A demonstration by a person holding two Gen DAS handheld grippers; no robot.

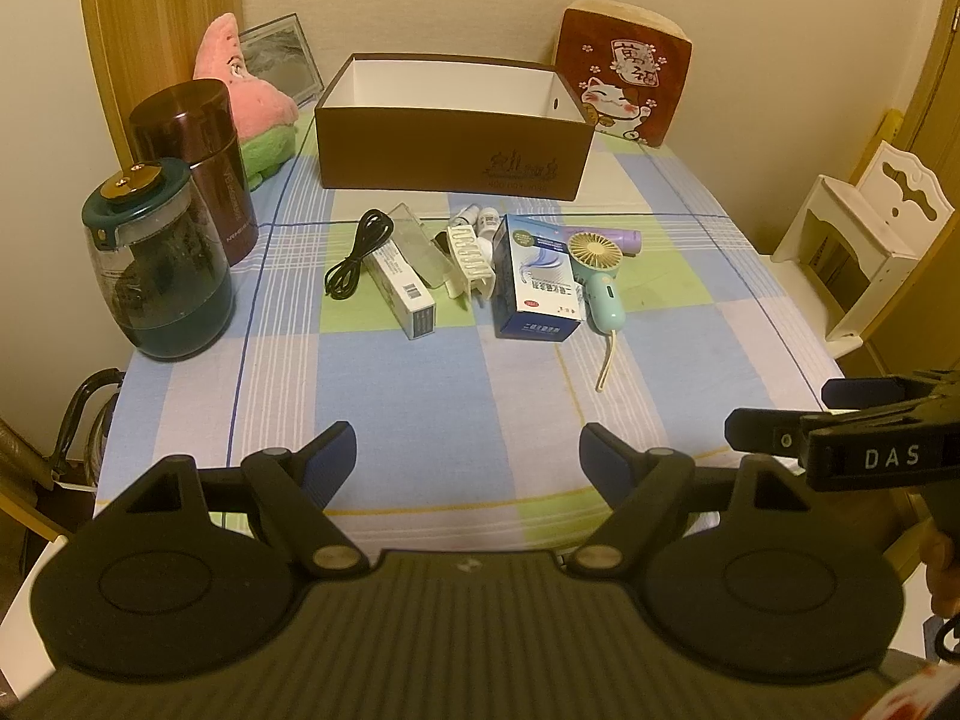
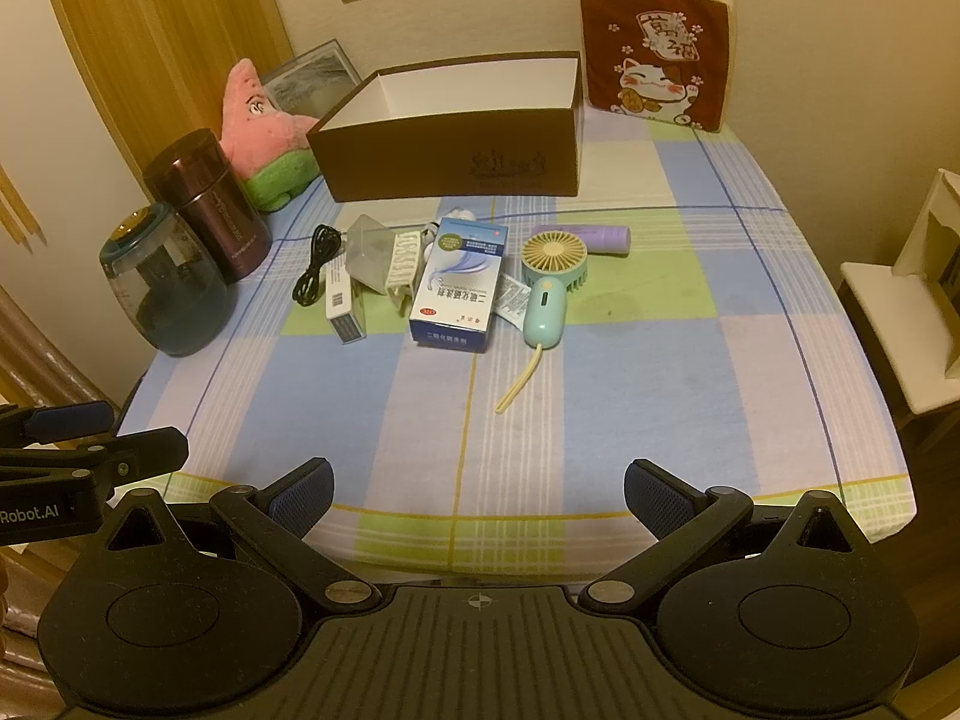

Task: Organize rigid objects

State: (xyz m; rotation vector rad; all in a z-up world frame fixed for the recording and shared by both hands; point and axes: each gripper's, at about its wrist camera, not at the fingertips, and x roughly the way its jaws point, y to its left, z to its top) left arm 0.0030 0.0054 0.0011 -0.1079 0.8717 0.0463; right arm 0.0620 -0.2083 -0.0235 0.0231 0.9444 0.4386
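Observation:
An open brown box [image 1: 450,150] [image 2: 450,156] stands at the back of the checked table. In front of it lies a cluster: a black cable [image 1: 354,258] [image 2: 312,270], a narrow white box [image 1: 405,291] [image 2: 343,315], a clear plastic case [image 1: 420,240] [image 2: 369,252], a cream clip [image 1: 471,264] [image 2: 401,270], a blue-and-white medicine box [image 1: 537,279] [image 2: 459,288], a mint handheld fan [image 1: 600,282] [image 2: 549,288] and a purple tube [image 1: 618,239] [image 2: 600,238]. My left gripper [image 1: 468,456] and right gripper [image 2: 477,489] are open and empty over the near table edge.
A teal-lidded glass jar [image 1: 159,276] [image 2: 165,288] and a maroon flask [image 1: 198,162] [image 2: 210,204] stand at the left. A pink plush [image 1: 240,90] [image 2: 264,126], a picture frame [image 1: 282,54] and a cat cushion [image 1: 624,72] [image 2: 657,54] are at the back. A white chair [image 1: 864,228] is on the right.

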